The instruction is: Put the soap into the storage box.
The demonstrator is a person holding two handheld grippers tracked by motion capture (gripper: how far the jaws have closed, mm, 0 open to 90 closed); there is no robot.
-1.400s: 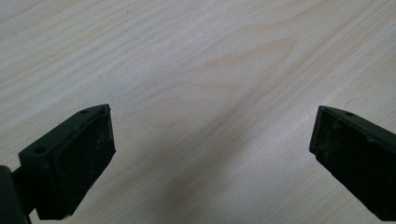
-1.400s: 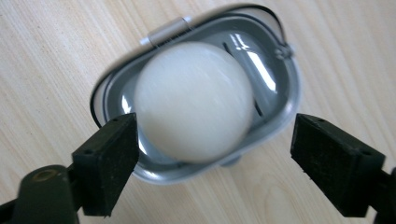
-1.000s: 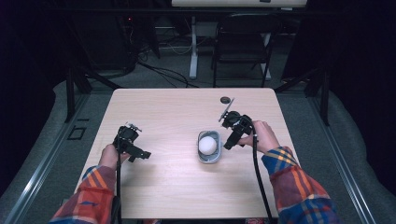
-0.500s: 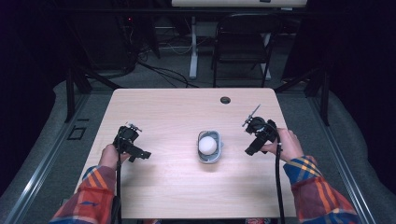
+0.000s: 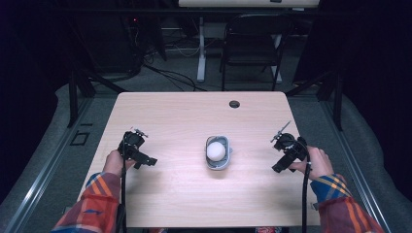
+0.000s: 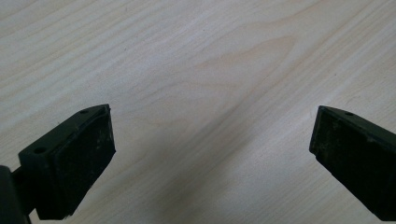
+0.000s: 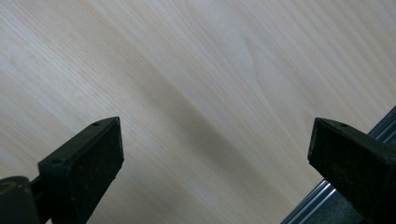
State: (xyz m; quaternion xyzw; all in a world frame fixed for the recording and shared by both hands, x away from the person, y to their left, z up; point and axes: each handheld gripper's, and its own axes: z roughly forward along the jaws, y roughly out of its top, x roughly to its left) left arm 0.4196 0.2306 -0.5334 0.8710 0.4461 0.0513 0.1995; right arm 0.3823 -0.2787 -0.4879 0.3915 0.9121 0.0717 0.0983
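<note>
Left gripper (image 5: 145, 158): resting low over the pale wooden bench (image 5: 170, 116) at the person's left, its jaws spread wide with nothing between them; in the left gripper view its pads (image 6: 79, 154) are facing bare wood grain.

Small grey rounded container (image 5: 217, 164): sitting near the middle of the bench, well apart from the left gripper on that gripper's right, and well apart from the right gripper on that gripper's left.

White ball (image 5: 216, 151): lying inside the grey container, reaching about level with its rim, touched by neither gripper.

Right gripper (image 5: 281, 165): hanging near the bench's right edge, jaws spread and empty; the right gripper view is looking past them at bare wood and the grey rail beyond the edge.

Step in hand: judging by how things lie, the ball is sitting placed in the container and both grippers are idling clear of it.

Next move: whichever gripper is going for the ball or container is needing to travel inward to the middle, keep its jaws apart, and come down squarely over the rim before closing.
</note>
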